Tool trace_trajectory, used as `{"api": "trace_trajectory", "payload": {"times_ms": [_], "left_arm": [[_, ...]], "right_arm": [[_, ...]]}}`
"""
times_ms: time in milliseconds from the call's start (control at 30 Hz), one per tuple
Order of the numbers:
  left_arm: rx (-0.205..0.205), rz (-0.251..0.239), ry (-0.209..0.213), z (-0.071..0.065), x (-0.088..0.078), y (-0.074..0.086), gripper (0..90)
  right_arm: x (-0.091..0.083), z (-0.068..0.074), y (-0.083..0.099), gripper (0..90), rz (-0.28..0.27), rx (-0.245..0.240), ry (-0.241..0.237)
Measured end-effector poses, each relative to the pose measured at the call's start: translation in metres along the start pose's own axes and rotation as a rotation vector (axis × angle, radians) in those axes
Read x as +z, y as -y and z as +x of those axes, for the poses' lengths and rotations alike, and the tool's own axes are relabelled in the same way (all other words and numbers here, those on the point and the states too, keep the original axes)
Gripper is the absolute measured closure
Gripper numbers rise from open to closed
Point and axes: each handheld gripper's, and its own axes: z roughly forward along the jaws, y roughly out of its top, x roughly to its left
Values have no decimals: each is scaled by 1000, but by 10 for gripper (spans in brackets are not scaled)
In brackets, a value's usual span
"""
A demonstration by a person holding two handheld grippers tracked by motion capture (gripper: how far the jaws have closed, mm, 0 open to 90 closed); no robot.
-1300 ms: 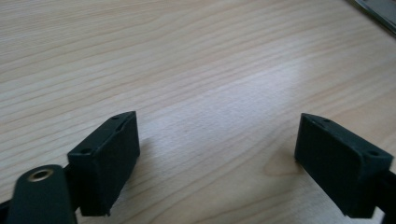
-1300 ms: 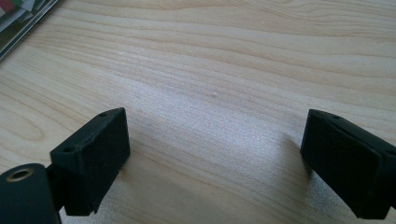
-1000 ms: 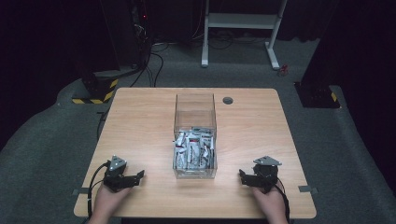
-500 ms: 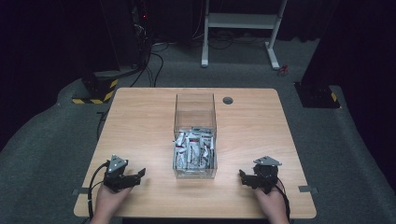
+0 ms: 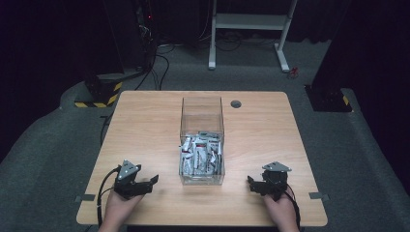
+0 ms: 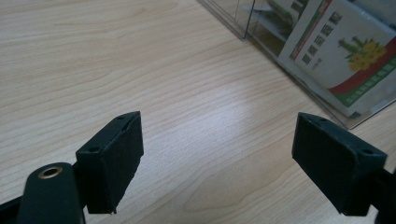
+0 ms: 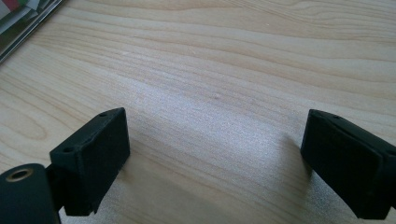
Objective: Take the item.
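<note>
A clear plastic box [image 5: 201,140] stands in the middle of the wooden table [image 5: 145,125], its near half holding several small white sachets [image 5: 199,153]. My left gripper [image 5: 149,182] rests near the table's front left, open, jaws wide apart with bare wood between them [image 6: 215,158]. In the left gripper view the box corner [image 6: 336,100] and a printed sachet [image 6: 348,56] sit ahead to the right. My right gripper [image 5: 252,184] lies at the front right, open and empty [image 7: 215,154]. The box edge [image 7: 23,28] shows at the upper left of the right gripper view.
A small dark round grommet [image 5: 236,104] sits in the tabletop behind the box on the right. Grey carpet surrounds the table. A white stand frame [image 5: 251,29] and black cables [image 5: 154,53] lie on the floor beyond the far edge.
</note>
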Motion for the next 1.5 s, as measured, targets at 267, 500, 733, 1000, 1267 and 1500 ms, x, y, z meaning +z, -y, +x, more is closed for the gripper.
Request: {"api": "trace_trajectory", "payload": {"times_ms": [267, 500, 733, 1000, 1267, 1500], "left_arm": [[7, -24, 19, -9, -4, -8, 169], [1, -46, 52, -17, -7, -15, 171], [29, -40, 53, -26, -8, -25, 176], [44, -55, 58, -29, -12, -32, 186], [51, -77, 77, -36, -15, -39, 202], [59, -87, 99, -42, -16, -45, 210]], "right_arm": [[0, 0, 0, 77, 0, -4, -4], [0, 0, 0, 78, 0, -11, -9], [0, 1, 0, 78, 1, -11, -13], [0, 1, 0, 78, -1, -24, -18], [0, 1, 0, 78, -1, -24, -18], [0, 1, 0, 78, -1, -26, -20]]}}
